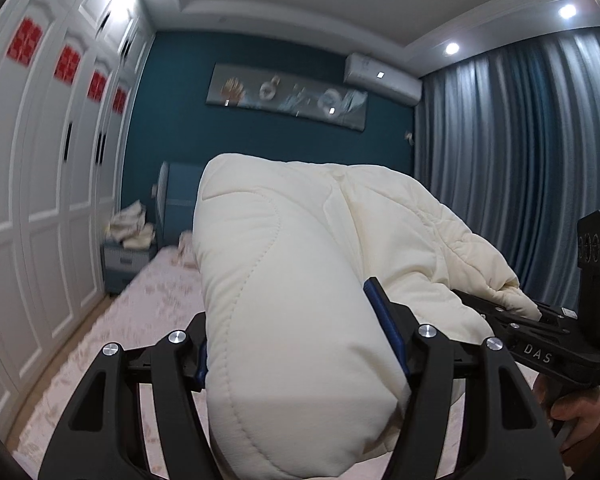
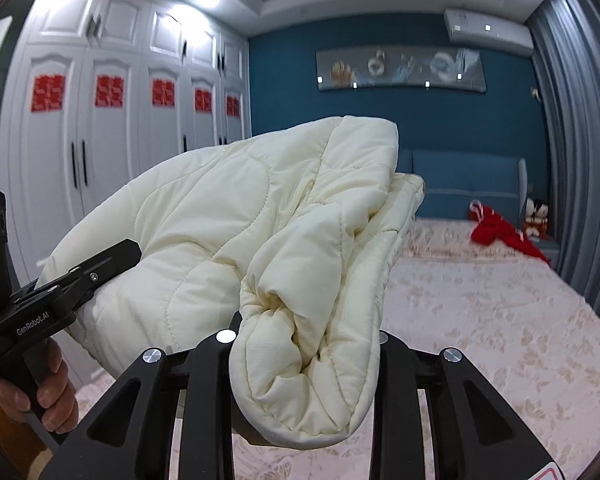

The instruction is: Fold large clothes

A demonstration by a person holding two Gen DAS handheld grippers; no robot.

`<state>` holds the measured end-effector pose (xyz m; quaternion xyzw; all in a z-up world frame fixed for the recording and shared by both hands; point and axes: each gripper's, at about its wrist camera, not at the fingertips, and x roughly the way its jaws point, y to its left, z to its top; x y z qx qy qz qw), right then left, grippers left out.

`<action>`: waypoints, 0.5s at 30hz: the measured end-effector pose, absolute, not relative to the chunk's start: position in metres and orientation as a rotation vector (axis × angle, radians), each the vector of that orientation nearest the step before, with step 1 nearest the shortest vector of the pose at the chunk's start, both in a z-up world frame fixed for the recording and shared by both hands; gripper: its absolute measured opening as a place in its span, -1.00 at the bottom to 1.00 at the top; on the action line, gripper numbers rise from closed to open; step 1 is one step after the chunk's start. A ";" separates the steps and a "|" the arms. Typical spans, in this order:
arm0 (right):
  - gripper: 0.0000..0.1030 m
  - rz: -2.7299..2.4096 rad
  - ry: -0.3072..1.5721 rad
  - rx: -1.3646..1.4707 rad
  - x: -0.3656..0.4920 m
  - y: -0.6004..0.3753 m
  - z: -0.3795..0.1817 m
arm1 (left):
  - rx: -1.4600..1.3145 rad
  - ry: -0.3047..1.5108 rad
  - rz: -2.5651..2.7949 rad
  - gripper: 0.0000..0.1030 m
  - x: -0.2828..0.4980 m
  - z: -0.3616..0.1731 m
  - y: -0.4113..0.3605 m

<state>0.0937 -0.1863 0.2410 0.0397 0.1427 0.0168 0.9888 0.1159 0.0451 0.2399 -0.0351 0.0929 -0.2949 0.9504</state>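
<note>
The cream quilted jacket [image 1: 284, 280] is held up in the air above the bed [image 2: 480, 312], bunched into thick padded rolls with curved stitch lines running across it. It hangs between the two grippers, well clear of the pale floral bedspread. Most of its shape is lost in the folds; I cannot tell sleeves from body, and its lower edge is cut off behind the gripper frames.

The left gripper [image 1: 300, 344] has its blue-padded fingers [image 1: 384, 324] pressed in on either side of one fat roll of the jacket. The right gripper [image 2: 304, 344] is clamped on another bundled end, though its fingertips are buried under the fabric and cannot be seen. A hand [image 2: 40, 392] shows on the left gripper's handle in the right wrist view.

Farther off, a red garment [image 2: 500, 232] lies near the blue headboard [image 2: 468, 176] at the head of the bed. White wardrobe doors [image 2: 112, 140] with red paper cuttings line one wall, grey-blue curtains [image 1: 520, 140] the other.
</note>
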 end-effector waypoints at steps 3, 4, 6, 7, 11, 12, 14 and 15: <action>-0.49 0.036 0.334 0.089 0.127 -0.186 0.211 | -0.086 0.248 -0.592 0.21 0.150 0.215 0.047; -0.49 0.034 0.353 0.089 0.138 -0.187 0.201 | -0.087 0.270 -0.591 0.21 0.163 0.204 0.046; -0.49 0.031 0.385 0.091 0.155 -0.189 0.181 | -0.083 0.306 -0.585 0.21 0.183 0.182 0.043; -0.49 0.029 0.398 0.093 0.162 -0.190 0.173 | -0.083 0.319 -0.585 0.21 0.189 0.172 0.042; -0.49 0.018 0.482 0.112 0.193 -0.194 0.122 | -0.079 0.401 -0.578 0.21 0.218 0.122 0.037; -0.49 0.015 0.507 0.118 0.199 -0.195 0.107 | -0.080 0.431 -0.575 0.21 0.227 0.104 0.035; -0.49 0.007 0.569 0.137 0.213 -0.199 0.074 | -0.072 0.478 -0.571 0.21 0.236 0.079 0.031; -0.49 0.002 0.594 0.142 0.217 -0.201 0.061 | -0.066 0.506 -0.568 0.21 0.242 0.066 0.028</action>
